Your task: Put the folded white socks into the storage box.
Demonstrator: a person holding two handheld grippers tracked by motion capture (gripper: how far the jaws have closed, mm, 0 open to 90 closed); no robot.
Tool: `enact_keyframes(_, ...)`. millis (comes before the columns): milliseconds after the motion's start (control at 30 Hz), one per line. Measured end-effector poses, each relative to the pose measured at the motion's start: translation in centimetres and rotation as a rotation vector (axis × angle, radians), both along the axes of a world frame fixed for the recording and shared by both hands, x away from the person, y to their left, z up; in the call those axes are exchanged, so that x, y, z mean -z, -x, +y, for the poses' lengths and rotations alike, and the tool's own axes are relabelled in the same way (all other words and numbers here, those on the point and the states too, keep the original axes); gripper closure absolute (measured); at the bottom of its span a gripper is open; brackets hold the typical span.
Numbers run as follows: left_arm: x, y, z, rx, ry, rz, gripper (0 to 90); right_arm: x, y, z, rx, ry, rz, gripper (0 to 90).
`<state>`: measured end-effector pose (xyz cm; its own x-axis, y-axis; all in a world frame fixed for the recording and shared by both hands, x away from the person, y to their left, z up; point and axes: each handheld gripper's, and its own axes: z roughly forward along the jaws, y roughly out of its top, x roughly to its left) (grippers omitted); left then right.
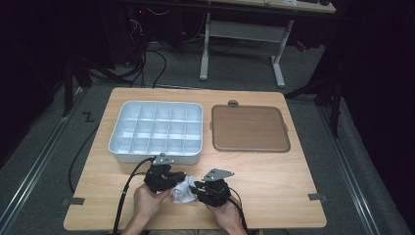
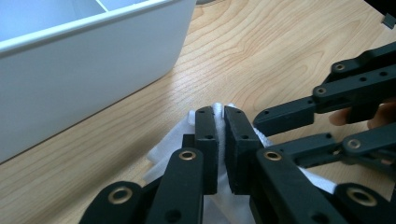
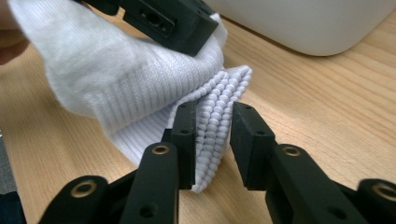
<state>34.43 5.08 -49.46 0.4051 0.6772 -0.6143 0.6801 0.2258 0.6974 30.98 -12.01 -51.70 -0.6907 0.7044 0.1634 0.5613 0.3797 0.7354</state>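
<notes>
White sock (image 3: 140,93) lies between right gripper (image 3: 215,140) and left gripper (image 2: 219,140).

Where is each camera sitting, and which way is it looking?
High view: sits above the person's side, looks forward and down on the table, the white tray and brown lid; hands and both grippers show.
Left gripper view: rides the left gripper, looks along its jaws, shut on the white sock, toward the tray.
Right gripper view: rides the right gripper, looks along its jaws, which stand around the sock's ribbed cuff.
All share the sock and tray.
</notes>
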Motion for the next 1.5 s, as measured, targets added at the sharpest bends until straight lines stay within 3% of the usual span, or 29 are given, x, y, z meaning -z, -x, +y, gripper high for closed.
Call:
enact_keyframes(100,0.0,0.0,-0.1,0.001,-0.003,-0.001,85.3,0.0,0.1,-0.2,-0.002,-0.001,-0.008,76.1)
enact_keyframes(233,0.0,0.1,-0.3,0.006,0.001,-0.007,85.3,0.2,0.1,0.1,-0.012,0.033,-0.013,80.8)
enact_keyframes(500,-0.1,-0.1,-0.6,0.005,0.003,-0.021,85.3,0.5,-0.2,0.9,-0.017,0.045,-0.019,82.2)
enact_keyframes(867,0.2,-1.2,0.2,-0.022,-0.007,-0.031,85.3,0.8,-1.0,2.3,-0.005,0.040,-0.031,82.1)
enact_keyframes(933,0.5,-1.3,0.1,-0.021,-0.018,-0.035,85.3,0.8,-1.1,2.5,-0.007,0.046,-0.032,82.1)
enact_keyframes(967,1.0,-1.2,-0.3,-0.010,-0.046,-0.046,85.3,0.8,-1.2,2.6,-0.008,0.054,-0.029,82.0)
enact_keyframes(1200,1.9,-1.2,-0.5,-0.005,-0.044,-0.060,85.6,1.1,-1.3,2.4,-0.012,0.049,-0.029,81.6)
enact_keyframes(1500,1.4,-1.2,-0.1,-0.010,-0.033,-0.060,83.2,0.8,-1.1,2.1,-0.001,0.037,-0.029,73.5)
